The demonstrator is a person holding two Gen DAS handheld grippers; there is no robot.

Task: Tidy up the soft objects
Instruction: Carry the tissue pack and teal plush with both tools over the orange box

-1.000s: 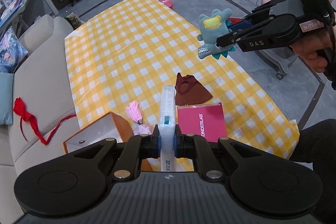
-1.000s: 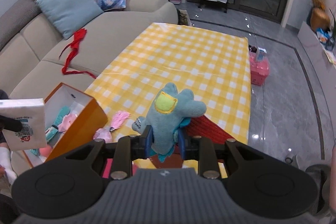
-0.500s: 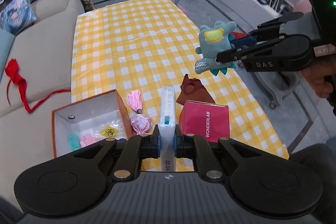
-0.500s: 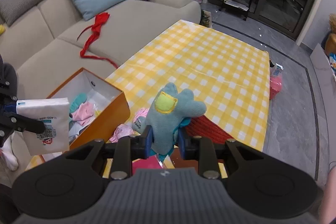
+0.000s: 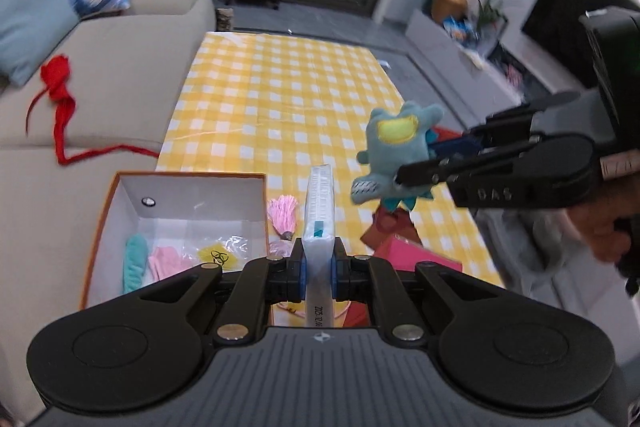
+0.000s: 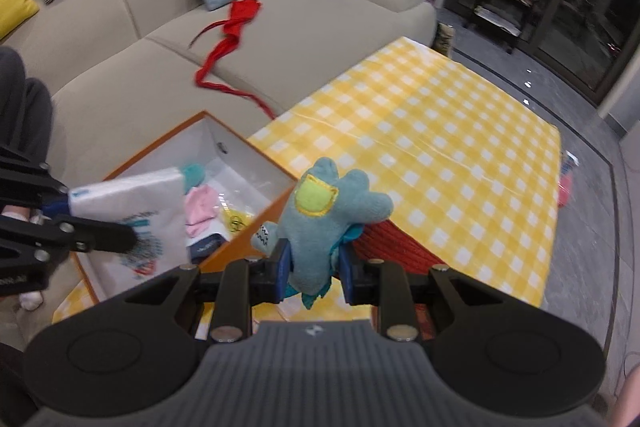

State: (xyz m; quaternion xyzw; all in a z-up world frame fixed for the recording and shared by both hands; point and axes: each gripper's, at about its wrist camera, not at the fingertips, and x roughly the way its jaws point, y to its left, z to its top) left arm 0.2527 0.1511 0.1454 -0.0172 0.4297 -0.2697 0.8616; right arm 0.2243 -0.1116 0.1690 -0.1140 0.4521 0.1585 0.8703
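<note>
My left gripper (image 5: 318, 265) is shut on a white tissue pack (image 5: 319, 211), held upright above the table's near edge; the pack also shows in the right wrist view (image 6: 132, 199). My right gripper (image 6: 314, 269) is shut on a teal plush monster (image 6: 320, 211) with a yellow patch, held in the air to the right of the tissue pack (image 5: 394, 155). An open orange box (image 5: 120, 187) with a white inside sits at the table's near left; it holds a teal sock (image 5: 134, 261), a pink cloth (image 5: 164, 265) and a yellow-marked bag (image 5: 218, 255).
A yellow checked tablecloth (image 5: 280, 95) covers the table. A pink tassel (image 5: 283, 213), a dark red cloth (image 5: 390, 227) and a pink box (image 5: 416, 259) lie near the front edge. A beige sofa (image 5: 100, 99) with a red ribbon (image 5: 60, 99) stands to the left.
Both grippers have swung left with their loads. The orange box has come fully into the left wrist view, and the plush now hangs nearer to the box.
</note>
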